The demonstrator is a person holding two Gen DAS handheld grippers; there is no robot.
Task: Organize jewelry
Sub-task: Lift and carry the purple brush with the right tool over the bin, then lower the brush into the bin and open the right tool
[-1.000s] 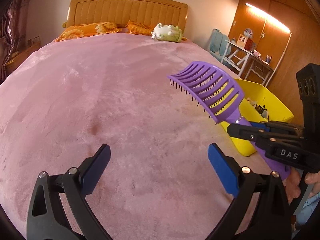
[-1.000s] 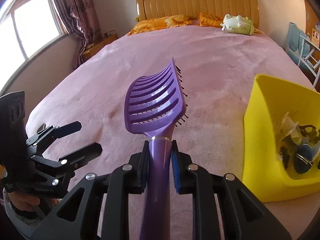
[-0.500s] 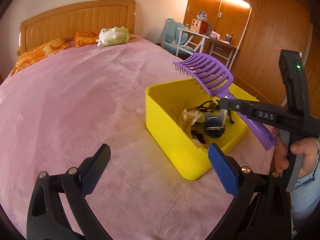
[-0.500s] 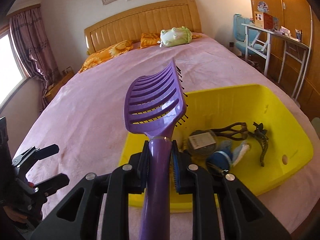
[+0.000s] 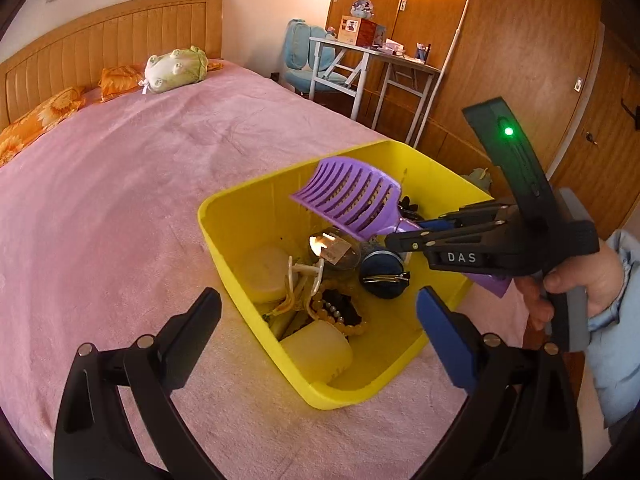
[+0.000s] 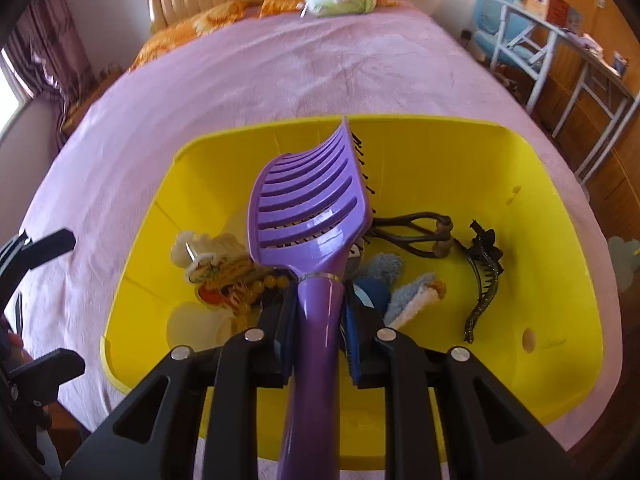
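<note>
A yellow bin (image 5: 216, 216) (image 6: 560, 264) sits on the pink bed and holds hair clips, a bead bracelet (image 5: 340, 320), round boxes and a blue hair tie (image 5: 380, 268). My right gripper (image 6: 318, 344) (image 5: 432, 230) is shut on the handle of a purple vented hairbrush (image 6: 308, 204) (image 5: 348, 200) and holds its head over the inside of the bin. My left gripper (image 5: 318, 312) is open and empty, just above the bin's near left corner; it shows at the left edge of the right wrist view (image 6: 36, 304).
The pink bedspread (image 5: 120, 200) stretches left and back to a wooden headboard (image 5: 100, 48), orange pillows and a green plush toy (image 5: 176, 68). A white desk (image 5: 372, 64) and blue chair stand right of the bed, before wooden wardrobe doors.
Both grippers swung right toward the bin. The right gripper lowered the hairbrush from above the bed into the bin's opening. The left gripper stayed open.
</note>
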